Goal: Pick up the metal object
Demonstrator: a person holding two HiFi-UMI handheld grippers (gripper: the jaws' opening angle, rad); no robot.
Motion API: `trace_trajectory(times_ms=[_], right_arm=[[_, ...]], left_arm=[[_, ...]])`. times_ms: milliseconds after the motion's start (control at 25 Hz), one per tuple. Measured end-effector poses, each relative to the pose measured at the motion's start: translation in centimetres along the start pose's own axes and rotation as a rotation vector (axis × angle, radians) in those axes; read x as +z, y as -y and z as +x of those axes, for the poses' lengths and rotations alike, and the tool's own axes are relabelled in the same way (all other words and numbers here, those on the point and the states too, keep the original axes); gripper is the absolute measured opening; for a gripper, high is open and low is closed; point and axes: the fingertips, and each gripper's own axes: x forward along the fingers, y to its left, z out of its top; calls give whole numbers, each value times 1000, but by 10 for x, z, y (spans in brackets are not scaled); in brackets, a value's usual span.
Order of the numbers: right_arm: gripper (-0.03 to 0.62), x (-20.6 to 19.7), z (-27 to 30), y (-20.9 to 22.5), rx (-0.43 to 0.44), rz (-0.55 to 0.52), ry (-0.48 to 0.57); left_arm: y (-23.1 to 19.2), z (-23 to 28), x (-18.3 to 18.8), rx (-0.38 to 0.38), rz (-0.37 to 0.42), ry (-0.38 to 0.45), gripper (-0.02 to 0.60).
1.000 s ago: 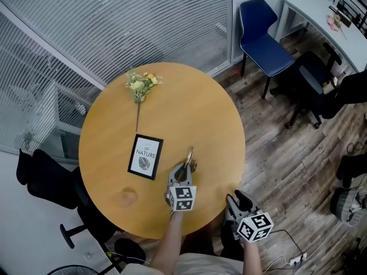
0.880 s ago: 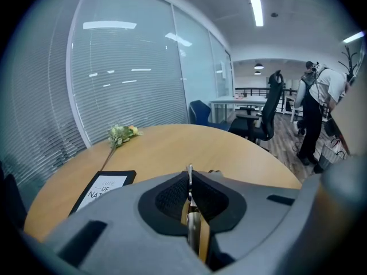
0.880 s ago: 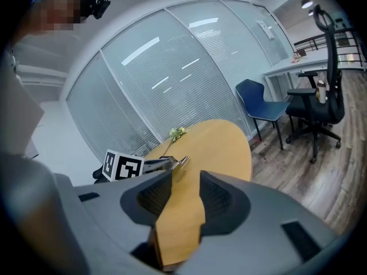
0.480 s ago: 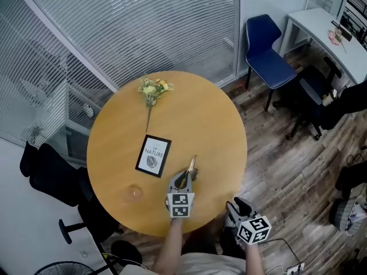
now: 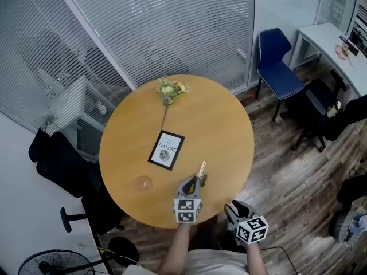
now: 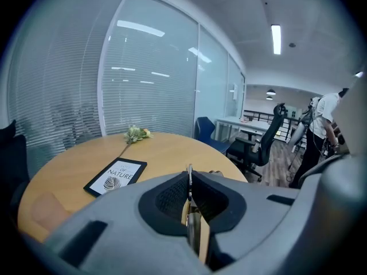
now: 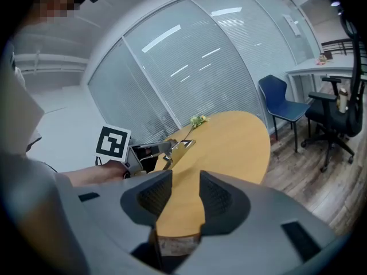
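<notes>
A thin, gold-coloured metal object (image 5: 201,169) sticks out forward from my left gripper (image 5: 194,182), which is shut on it above the near part of the round wooden table (image 5: 218,125). In the left gripper view its edge (image 6: 190,172) stands upright, pinched between the dark pads (image 6: 172,196). The right gripper view shows the same metal object (image 7: 182,146) in the left gripper (image 7: 150,153) from the side. My right gripper (image 5: 234,206) hangs off the table's near edge, to the right. It is open and holds nothing (image 7: 184,195).
A black-framed card with a leaf print (image 5: 167,150) lies mid-table, and a small flower sprig (image 5: 171,89) lies at the far edge. A blue chair (image 5: 278,62) and black office chairs (image 5: 321,107) stand to the right. Another dark chair (image 5: 57,165) is on the left.
The head view has shifted, so the table sits further right and looks smaller. My left gripper keeps its hold on the metal object and has drawn slightly toward the table's near edge.
</notes>
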Motion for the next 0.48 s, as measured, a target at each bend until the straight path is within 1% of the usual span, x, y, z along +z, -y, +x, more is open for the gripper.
trace_trajectory(times_ms=[200,480], right_arm=[[144,2,-12,-13,19,-60,7],[138,-6,-36,-30,39,-113,4]], left_arm=[[17,-33,1,-4,-28,34,21],[41,-80,-1,-13,-26,75,21]])
